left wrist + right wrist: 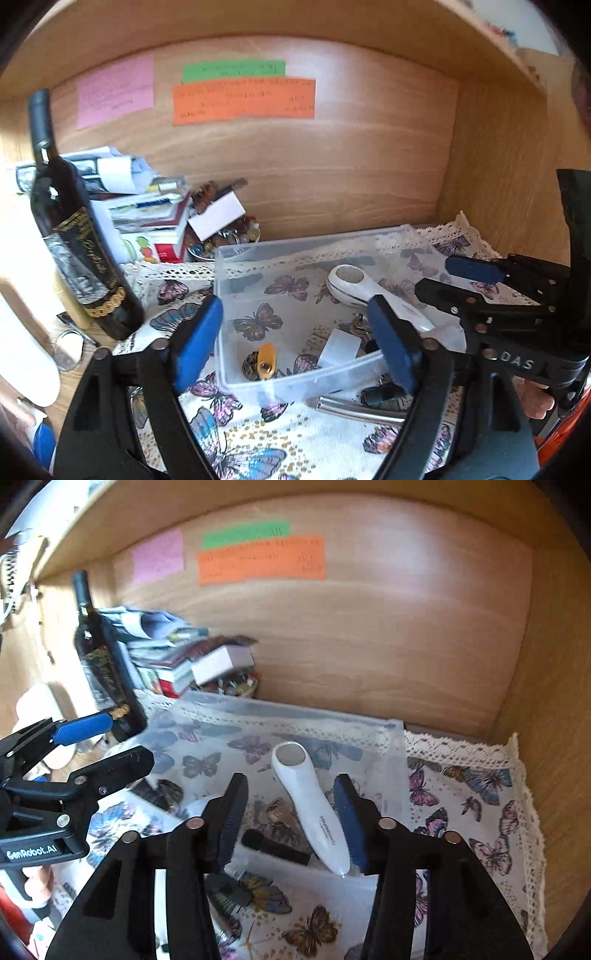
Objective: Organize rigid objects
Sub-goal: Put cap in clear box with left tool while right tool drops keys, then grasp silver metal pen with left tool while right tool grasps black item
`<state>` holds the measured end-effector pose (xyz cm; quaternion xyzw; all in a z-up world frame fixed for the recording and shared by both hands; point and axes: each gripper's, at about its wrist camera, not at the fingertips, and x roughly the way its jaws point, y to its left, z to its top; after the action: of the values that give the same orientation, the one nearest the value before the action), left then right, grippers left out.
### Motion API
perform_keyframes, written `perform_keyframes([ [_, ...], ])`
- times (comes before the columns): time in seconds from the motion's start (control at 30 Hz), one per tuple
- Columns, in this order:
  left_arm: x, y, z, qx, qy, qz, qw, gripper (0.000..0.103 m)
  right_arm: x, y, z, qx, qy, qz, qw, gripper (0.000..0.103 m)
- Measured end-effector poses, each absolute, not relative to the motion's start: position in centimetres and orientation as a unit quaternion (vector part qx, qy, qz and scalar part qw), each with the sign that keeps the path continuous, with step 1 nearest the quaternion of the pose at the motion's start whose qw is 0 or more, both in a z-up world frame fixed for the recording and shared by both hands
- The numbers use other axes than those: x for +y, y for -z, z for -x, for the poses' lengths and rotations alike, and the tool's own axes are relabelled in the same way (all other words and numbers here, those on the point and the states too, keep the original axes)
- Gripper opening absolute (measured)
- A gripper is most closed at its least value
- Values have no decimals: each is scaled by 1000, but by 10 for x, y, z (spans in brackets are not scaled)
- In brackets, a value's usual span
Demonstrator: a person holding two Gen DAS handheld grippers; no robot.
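Note:
A clear plastic bin (236, 266) (391, 760) stands on a butterfly cloth inside a wooden shelf. In it lie a white handheld device (373, 291) (314, 808), a small orange item (266, 362), a white block (338, 349), keys (360, 326) and a black stick (275, 847). My left gripper (295, 347) is open over the bin's near wall. My right gripper (291, 819) is open over the bin, its fingers either side of the white device's handle, not touching it. Each gripper shows in the other's view (454, 277) (110, 738).
A dark wine bottle (74, 236) (103, 672) stands at left beside a pile of papers and books (147, 206) and a bowl of beads (221, 240). A metal tube (360, 408) and a black piece (380, 393) lie before the bin. Coloured notes (243, 98) are on the back panel.

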<state>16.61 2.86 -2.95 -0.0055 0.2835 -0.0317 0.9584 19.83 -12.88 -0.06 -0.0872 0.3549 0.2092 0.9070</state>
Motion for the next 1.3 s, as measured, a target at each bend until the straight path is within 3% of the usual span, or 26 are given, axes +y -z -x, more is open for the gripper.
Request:
perform_keyframes([
  [0.17,33,25,-139,270,24,-2,962,97,-127,-6,-170,340,-236,103,905,52],
  [0.8,26,100,-130,397,55,19,916,97,-124,77,-158,456,-227,157,846,51],
  [1.17,-3,118,-146,430,79,9,899,97,-133,76,-144,457,-256,156,837,51],
  [1.23,-5,121,-150,439,89,15,894,91,-143,75,-144,457,-244,153,842,51],
  [1.3,-10,126,-156,450,90,10,889,76,-152,72,-145,456,-236,144,846,51],
])
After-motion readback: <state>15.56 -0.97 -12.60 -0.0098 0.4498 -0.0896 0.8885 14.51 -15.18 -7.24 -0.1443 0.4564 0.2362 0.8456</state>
